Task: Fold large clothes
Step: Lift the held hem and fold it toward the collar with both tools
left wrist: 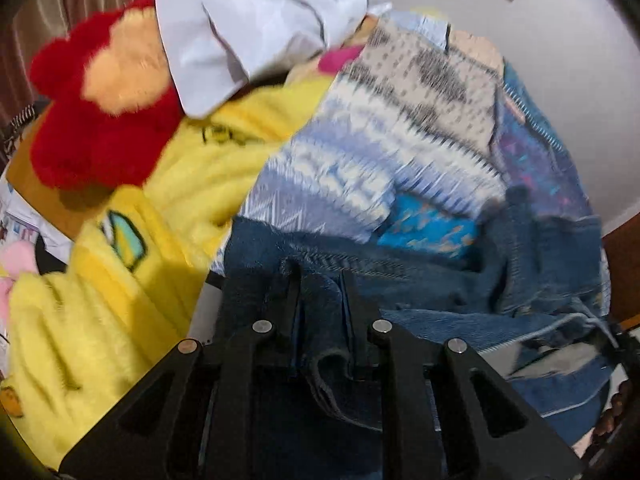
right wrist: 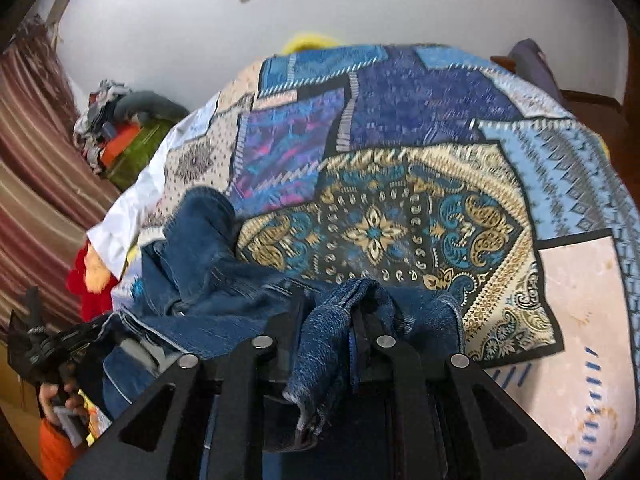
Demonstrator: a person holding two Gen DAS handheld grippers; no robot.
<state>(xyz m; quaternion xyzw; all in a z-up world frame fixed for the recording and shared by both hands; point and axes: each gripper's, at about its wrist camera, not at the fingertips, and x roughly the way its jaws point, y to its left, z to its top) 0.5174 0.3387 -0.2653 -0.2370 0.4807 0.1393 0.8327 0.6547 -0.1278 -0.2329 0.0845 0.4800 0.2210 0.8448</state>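
A pair of blue jeans hangs bunched between both grippers above a bed. My left gripper is shut on a fold of the denim, which runs down between its black fingers. In the right wrist view the jeans sag to the left, and my right gripper is shut on another bunched edge of them. The left gripper shows at the far left of that view, held by a hand. Both views are blurred.
A patchwork bedspread in blue, gold and beige covers the bed. A yellow fleece garment, a red and tan plush and a white cloth lie left. A clothes heap on a green box stands by striped curtains.
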